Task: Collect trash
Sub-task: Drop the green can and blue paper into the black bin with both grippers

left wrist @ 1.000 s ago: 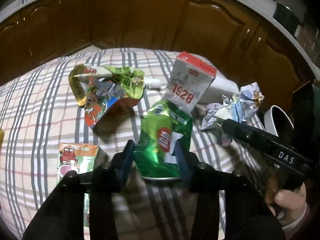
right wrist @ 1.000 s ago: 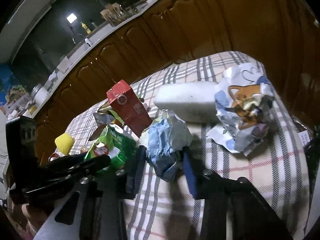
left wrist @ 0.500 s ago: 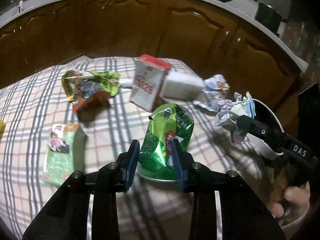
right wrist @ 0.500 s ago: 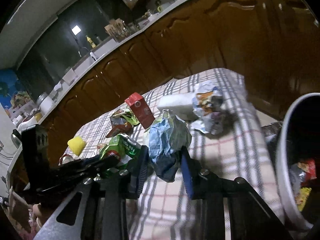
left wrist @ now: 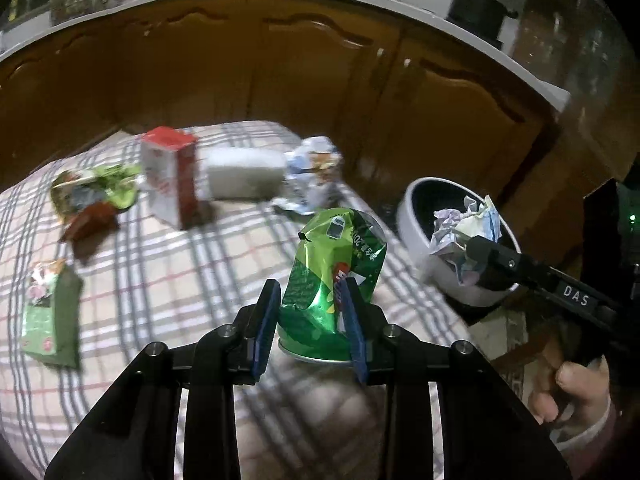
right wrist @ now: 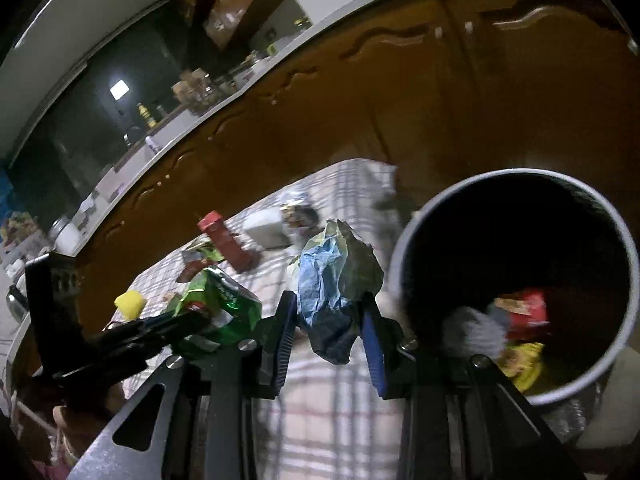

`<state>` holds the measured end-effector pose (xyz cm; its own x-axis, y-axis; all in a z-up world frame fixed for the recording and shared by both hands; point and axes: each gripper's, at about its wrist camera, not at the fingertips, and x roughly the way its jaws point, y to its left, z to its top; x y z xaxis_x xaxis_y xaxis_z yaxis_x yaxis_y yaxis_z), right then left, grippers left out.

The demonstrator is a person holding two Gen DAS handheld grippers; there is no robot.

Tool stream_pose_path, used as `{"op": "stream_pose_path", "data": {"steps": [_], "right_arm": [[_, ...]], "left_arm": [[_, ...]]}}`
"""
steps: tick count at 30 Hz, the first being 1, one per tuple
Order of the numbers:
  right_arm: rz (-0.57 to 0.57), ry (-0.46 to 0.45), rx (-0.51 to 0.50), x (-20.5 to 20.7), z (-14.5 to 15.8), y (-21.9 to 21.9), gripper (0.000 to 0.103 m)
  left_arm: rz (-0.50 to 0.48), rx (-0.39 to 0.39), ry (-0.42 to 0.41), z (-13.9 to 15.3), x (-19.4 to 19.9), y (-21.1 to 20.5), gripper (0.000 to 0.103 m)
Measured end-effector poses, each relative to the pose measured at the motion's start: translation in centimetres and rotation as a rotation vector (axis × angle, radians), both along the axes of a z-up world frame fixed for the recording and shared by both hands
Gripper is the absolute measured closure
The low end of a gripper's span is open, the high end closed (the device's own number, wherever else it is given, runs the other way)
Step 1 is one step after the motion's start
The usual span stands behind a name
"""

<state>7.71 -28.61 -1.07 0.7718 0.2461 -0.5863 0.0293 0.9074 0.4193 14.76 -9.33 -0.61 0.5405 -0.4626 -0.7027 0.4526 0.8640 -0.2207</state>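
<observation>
Risk noted: left gripper (left wrist: 312,322) clamped on crushed green can (left wrist: 334,284), right gripper (right wrist: 330,334) pinching crumpled paper (right wrist: 336,276) short of bin (right wrist: 412,240); early release drops either onto checked tablecloth (left wrist: 168,280).

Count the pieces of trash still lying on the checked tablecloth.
6, perhaps more out of view: red-topped carton, white block beside it, crumpled wrapper at the far edge, torn pouch, green packet nearest, and a yellow lump.
</observation>
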Motion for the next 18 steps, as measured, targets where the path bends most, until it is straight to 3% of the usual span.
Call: {"op": "stream_pose_path", "data": {"steps": [8,18], "right_arm": [[-0.098,0.003,-0.006,-2.3,-0.3,-4.6,0.071],[-0.158,0.007,-0.015,-3.6,-0.5,-7.2,0.071]], "left_arm": [[-0.068,0.001,-0.008,0.5,-0.4,-4.4,0.074],[-0.132,0.003,-0.013,1.3,-0.3,-9.2,0.074]]}}
